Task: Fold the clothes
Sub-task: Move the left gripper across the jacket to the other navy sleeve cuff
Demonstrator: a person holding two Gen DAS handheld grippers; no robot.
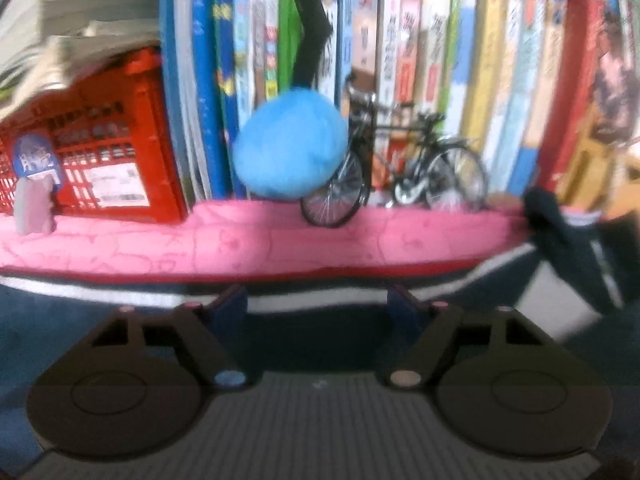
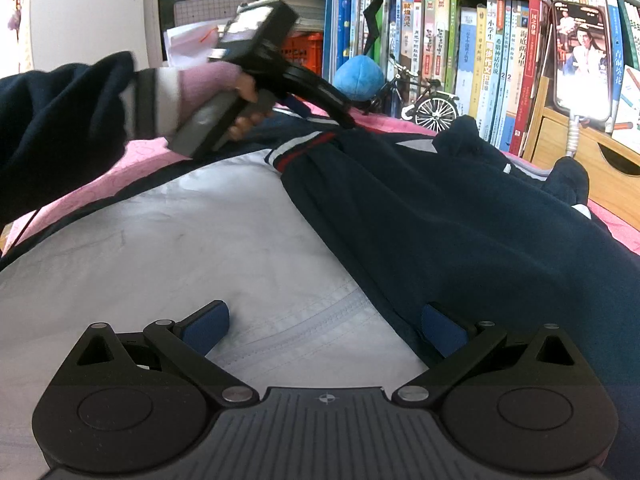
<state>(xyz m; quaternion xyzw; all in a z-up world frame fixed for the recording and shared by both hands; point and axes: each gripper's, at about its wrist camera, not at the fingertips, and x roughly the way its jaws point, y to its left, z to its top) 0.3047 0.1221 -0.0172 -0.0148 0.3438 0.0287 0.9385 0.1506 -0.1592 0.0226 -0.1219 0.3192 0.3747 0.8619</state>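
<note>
Folding looks barely begun: the navy and white jacket with red-white striped trim (image 2: pixel 400 216) lies spread and rumpled on the pink quilted bedspread (image 1: pixel 280 240). Left gripper (image 1: pixel 320 300) hovers spread at the striped hem, gripping nothing; right gripper (image 2: pixel 324 320) gapes over the white panel, empty.

We hold the left gripper (image 1: pixel 318 300) low and level, its two blue-padded fingers (image 1: pixel 228 306) spread wide apart. From the right wrist view, our left hand (image 2: pixel 244 100) wraps its grey handle, arm in a dark sleeve with a pink cuff, tool tilted down to the right. Our right gripper (image 2: pixel 326 326) points forward, its fingers (image 2: pixel 208 326) also set wide apart, gripping nothing.
</note>
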